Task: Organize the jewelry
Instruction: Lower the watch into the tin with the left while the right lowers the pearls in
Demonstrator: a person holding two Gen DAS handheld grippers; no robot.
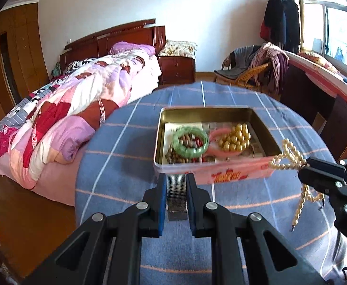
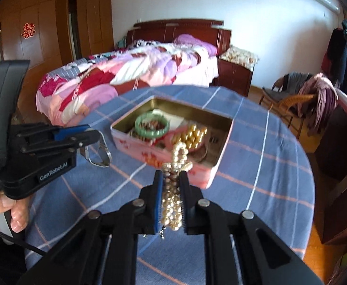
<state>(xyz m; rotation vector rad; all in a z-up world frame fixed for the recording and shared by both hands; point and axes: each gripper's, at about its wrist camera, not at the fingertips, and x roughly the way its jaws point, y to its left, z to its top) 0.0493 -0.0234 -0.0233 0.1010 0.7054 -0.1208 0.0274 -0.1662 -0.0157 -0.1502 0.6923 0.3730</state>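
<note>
A round tabletop (image 1: 126,142) under blue checked cloth fills a bedroom; one bed (image 1: 66,109) lies beyond it. One open tin (image 1: 221,173) sits just ahead of both tools, holding one green bangle (image 1: 190,140). The left hand-held gripper (image 1: 176,185) clamps one metal mesh band (image 1: 176,190). The right hand-held gripper (image 2: 171,178) pinches one pearl strand (image 2: 173,204).

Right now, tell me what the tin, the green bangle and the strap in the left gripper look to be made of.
Tin: thin sheet metal, dull gold inside, pink printed outside.
Green bangle: glossy, cloudy green, jade-like; could be glass or resin.
Strap, clamped in the left gripper: fine woven metal mesh, silvery, ending in a plain metal clasp.
</note>
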